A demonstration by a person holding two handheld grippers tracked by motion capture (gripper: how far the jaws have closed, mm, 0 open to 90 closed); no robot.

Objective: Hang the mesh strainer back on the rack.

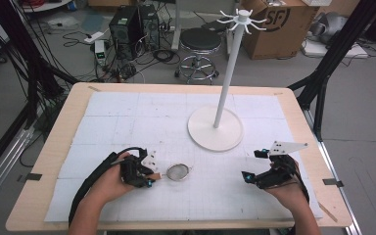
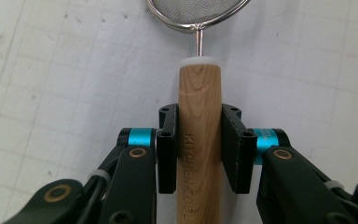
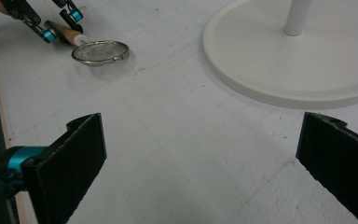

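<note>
On the white gridded mat [image 1: 127, 122] that covers the wooden table [image 1: 54, 147], a small metal sieve [image 1: 178, 172] lies near the person's edge, its mesh bowl resting on the mat and its wooden handle [image 2: 199, 140] pointing toward the person's left hand. The left gripper [image 1: 149, 177] sits right at that handle, and in the left gripper view its two black jaws are pressed against either side of the wood, pinching it a little below the white collar where the thin wire stem runs up to the mesh ring. Lettering runs along the handle between the jaws.

Over on the other side, the right gripper [image 1: 256, 165] hovers low above the mat, well apart from the sieve, with a grey three-cornered plate on top of it. In the right gripper view its jaws stand spread wide, one at each lower corner, with bare mat between them and nothing held. That same view shows the sieve [image 3: 100, 52] farther off with the left gripper [image 3: 60, 24] at its handle.

Beyond both hands, toward the far middle of the table, a white stand [image 1: 223, 83] rises from a round flat base [image 1: 215, 128], topped with a ring of curved hooks. The base lies between the two grippers but farther away. Past the table edge there is a black stool [image 1: 199, 44] and a cardboard box [image 1: 279, 22] on the floor.
</note>
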